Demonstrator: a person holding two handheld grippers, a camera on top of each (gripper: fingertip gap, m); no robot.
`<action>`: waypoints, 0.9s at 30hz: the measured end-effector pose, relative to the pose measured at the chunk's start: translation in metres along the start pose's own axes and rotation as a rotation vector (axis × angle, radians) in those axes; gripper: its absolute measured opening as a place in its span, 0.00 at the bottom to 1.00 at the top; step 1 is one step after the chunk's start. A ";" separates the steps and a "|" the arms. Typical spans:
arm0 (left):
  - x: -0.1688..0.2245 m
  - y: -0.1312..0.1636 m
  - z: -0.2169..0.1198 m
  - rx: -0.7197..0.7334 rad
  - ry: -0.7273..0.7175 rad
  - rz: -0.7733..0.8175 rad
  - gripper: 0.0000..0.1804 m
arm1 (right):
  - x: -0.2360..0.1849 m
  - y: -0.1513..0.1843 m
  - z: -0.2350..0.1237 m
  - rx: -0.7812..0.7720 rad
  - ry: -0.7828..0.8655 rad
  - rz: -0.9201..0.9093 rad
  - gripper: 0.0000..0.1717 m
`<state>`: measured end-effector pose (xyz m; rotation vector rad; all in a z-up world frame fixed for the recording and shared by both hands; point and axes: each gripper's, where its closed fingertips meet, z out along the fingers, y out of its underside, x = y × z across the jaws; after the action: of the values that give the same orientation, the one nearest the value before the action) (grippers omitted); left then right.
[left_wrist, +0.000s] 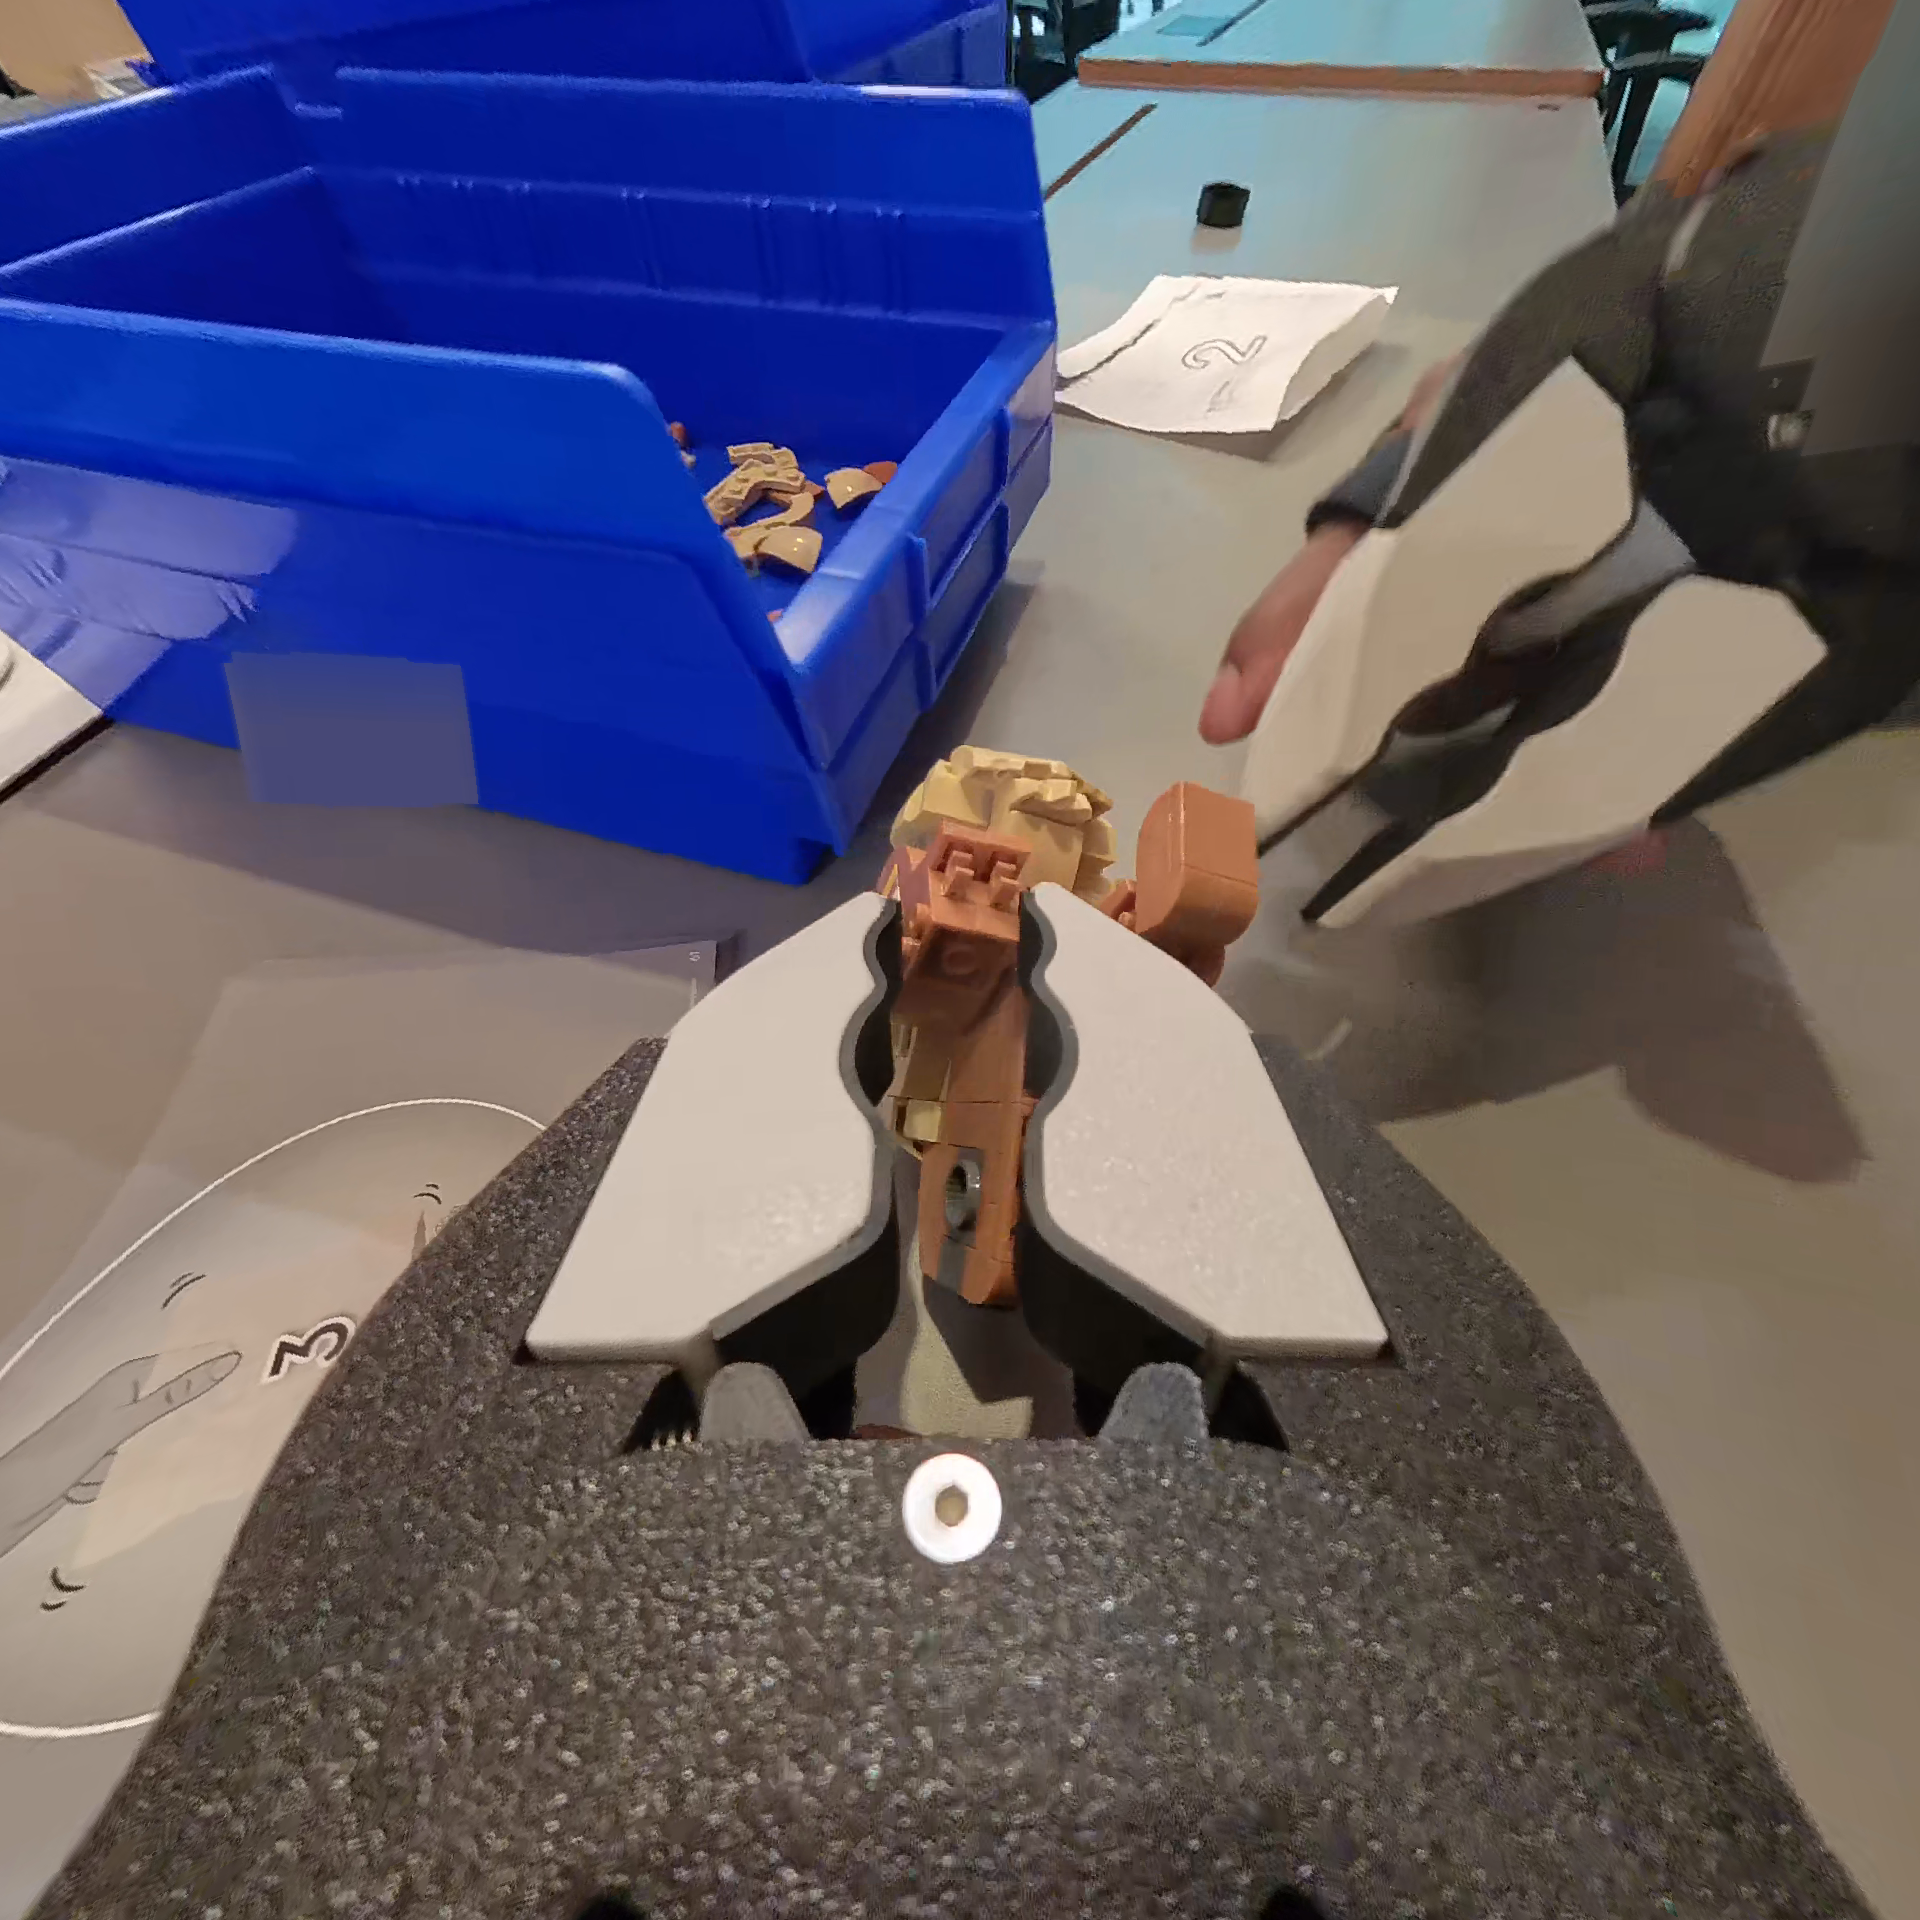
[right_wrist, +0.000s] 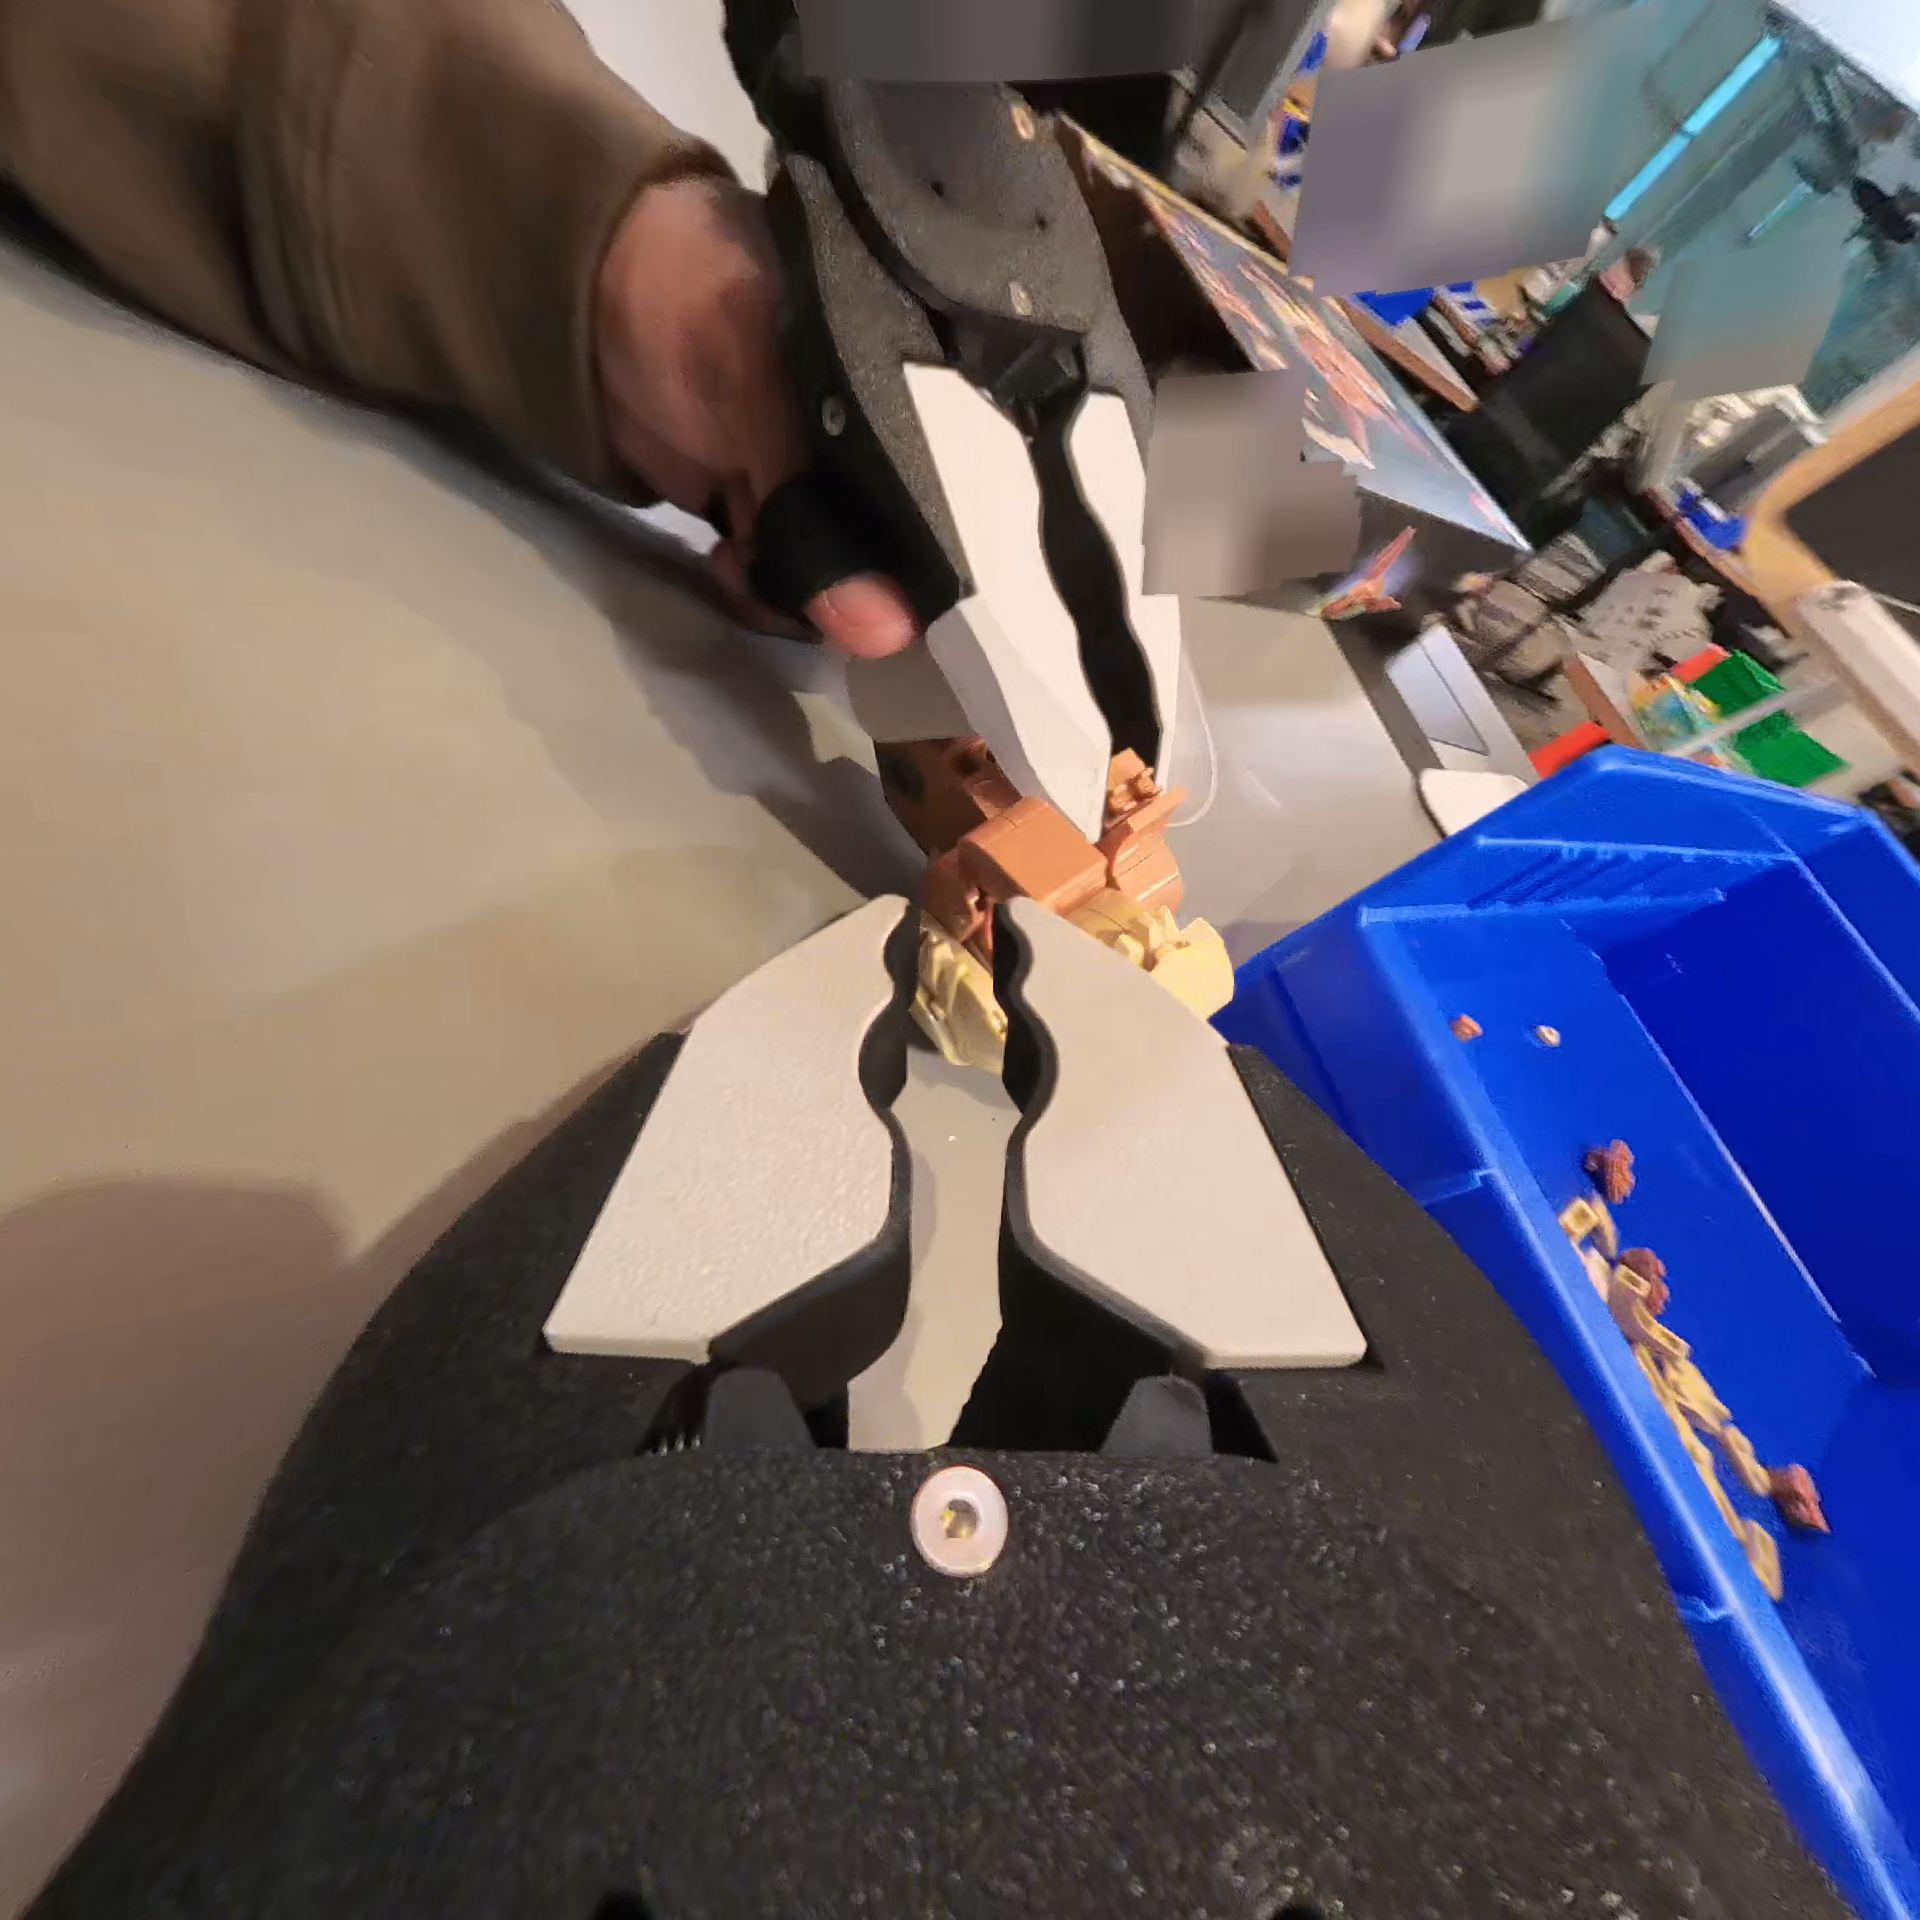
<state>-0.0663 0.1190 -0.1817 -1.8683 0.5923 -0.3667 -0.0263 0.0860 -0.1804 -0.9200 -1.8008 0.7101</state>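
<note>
Figure (left_wrist: 966, 997), a brown brick build with a tan head, is sitting clamped between the left gripper (left_wrist: 961, 914) pads, which are pressing on its brown body from both sides. Its tan head (left_wrist: 1003, 810) is poking out past the fingertips at 12 o'clock, and a brown block limb (left_wrist: 1195, 862) is sticking out at 1 o'clock.

In the left wrist view the right gripper (left_wrist: 1340, 894) is showing blurred at 2 o'clock, well clear of the figure, with a hand (left_wrist: 1278, 634) beside it. A blue bin (left_wrist: 914, 520) at 11 o'clock is holding loose tan pieces (left_wrist: 769, 504), and printed sheets (left_wrist: 1226, 353) are lying on the grey table (left_wrist: 1558, 1351).

The right wrist view is showing what the other cannot: the left gripper (right_wrist: 1127, 800) from its front, a sleeved hand (right_wrist: 707, 395) gripping it, and the figure (right_wrist: 1049, 862) hanging below those fingers. Here the right gripper (right_wrist: 951, 925) jaws are standing slightly apart (table visible through the gap), with the tan head (right_wrist: 961, 997) just beyond the tips at 12 o'clock; whether they are touching it I cannot tell. The bin (right_wrist: 1558, 1039) is lying at 3 o'clock.
</note>
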 end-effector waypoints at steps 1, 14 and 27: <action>0.001 0.000 0.000 -0.007 0.007 0.011 0.12 | 0.000 0.000 -0.001 0.010 -0.015 -0.002 0.08; -0.004 0.005 -0.004 -0.110 -0.052 -0.126 0.12 | -0.018 -0.005 0.005 -0.022 0.015 -0.180 0.15; 0.006 0.005 -0.006 -0.165 -0.075 -0.165 0.12 | -0.032 -0.009 0.036 -0.255 0.191 -0.553 0.14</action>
<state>-0.0651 0.1097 -0.1842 -2.0872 0.4289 -0.3626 -0.0537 0.0513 -0.2022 -0.5775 -1.8763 0.0434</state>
